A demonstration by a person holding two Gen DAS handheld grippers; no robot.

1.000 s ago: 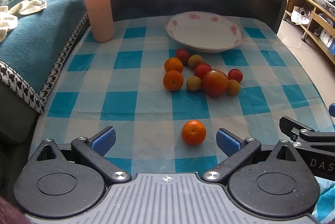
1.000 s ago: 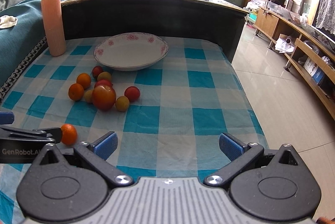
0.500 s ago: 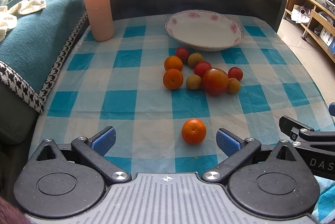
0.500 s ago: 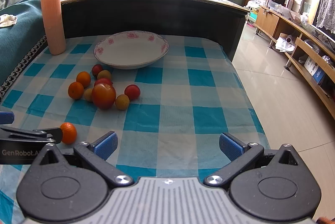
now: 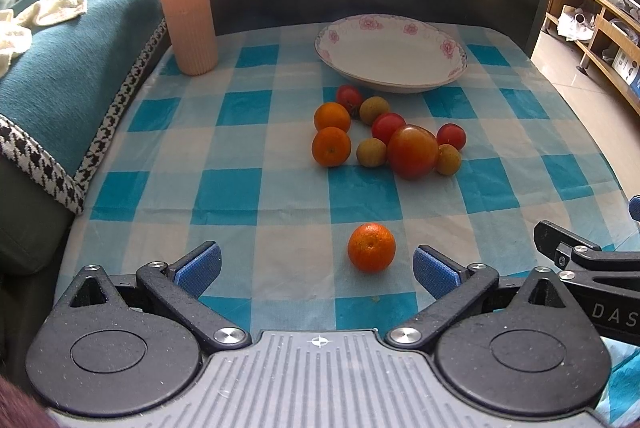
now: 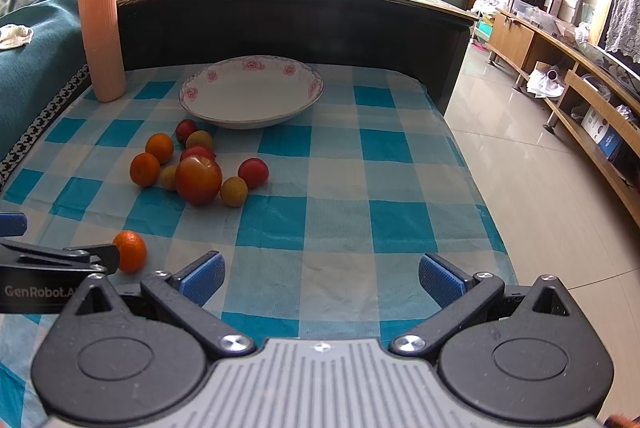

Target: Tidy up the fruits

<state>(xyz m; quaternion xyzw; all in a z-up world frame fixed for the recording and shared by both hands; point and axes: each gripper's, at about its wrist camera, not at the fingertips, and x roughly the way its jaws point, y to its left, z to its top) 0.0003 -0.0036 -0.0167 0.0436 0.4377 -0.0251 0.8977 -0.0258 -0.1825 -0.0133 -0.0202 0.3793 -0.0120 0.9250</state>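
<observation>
Nothing much has shifted; my left fingers [image 5: 316, 264] stay spread wide and empty, the lone orange [image 5: 371, 247] on the bench's near edge just ahead. My right fingers [image 6: 322, 278] gape empty too. Light, firm, prone to rolling: grip across its middle.

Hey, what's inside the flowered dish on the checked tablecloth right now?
Nothing shows inside the flowered dish: its white bowl is bare in both views. All the fruit lies on the checked tablecloth in front. Its near rim hides a strip of the interior.
</observation>
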